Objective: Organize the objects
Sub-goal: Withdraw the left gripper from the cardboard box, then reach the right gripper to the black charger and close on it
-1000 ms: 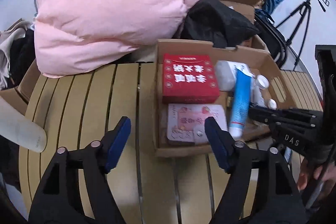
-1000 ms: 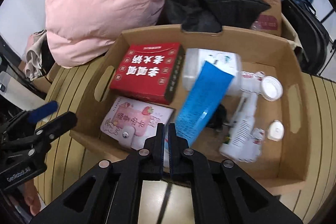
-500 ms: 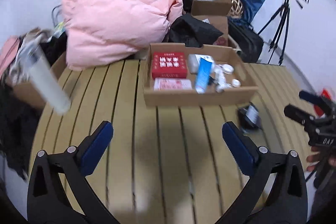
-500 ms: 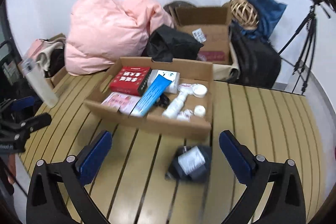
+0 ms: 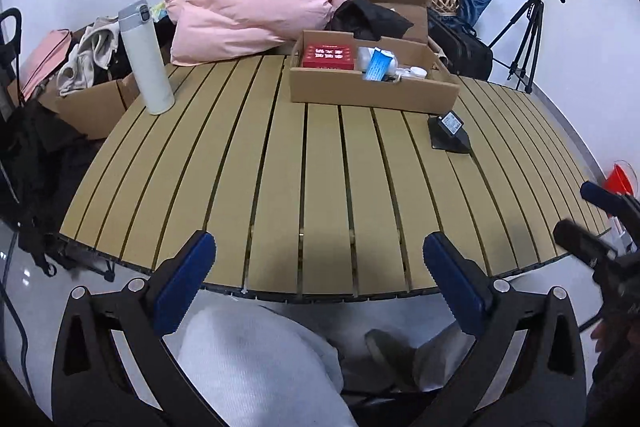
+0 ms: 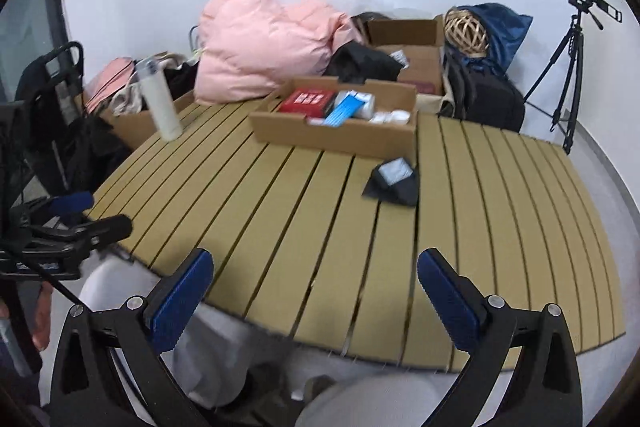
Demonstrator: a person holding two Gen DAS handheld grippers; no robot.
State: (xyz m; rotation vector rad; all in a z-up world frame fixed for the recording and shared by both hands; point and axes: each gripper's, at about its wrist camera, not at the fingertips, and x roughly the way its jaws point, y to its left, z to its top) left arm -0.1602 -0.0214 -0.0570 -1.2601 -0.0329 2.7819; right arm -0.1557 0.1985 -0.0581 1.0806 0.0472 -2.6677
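Note:
A shallow cardboard box [image 5: 372,93] [image 6: 336,135] sits at the far side of the slatted table [image 5: 320,187] [image 6: 500,207]. It holds a red box [image 5: 329,55] [image 6: 306,101], a blue tube [image 5: 376,65] [image 6: 344,110] and white bottles and jars [image 5: 416,71]. A black pouch with a white label [image 5: 449,133] [image 6: 394,179] lies on the table in front of the box. My left gripper [image 5: 318,281] hangs open over the table's near edge, nothing between its blue pads. My right gripper [image 6: 314,297] is open and empty too, near the same edge.
A white flask [image 5: 146,59] [image 6: 160,101] stands at the table's far left corner. Behind the table lie a pink duvet [image 5: 248,11], a black garment, cardboard boxes, bags and a tripod [image 5: 532,27]. A person's light trouser legs [image 5: 256,367] and shoes are below the grippers.
Both grippers pulled back from the cardboard box to the table's near edge. The right gripper went from shut to wide open, leaving the blue tube in the box. The left opened wider.

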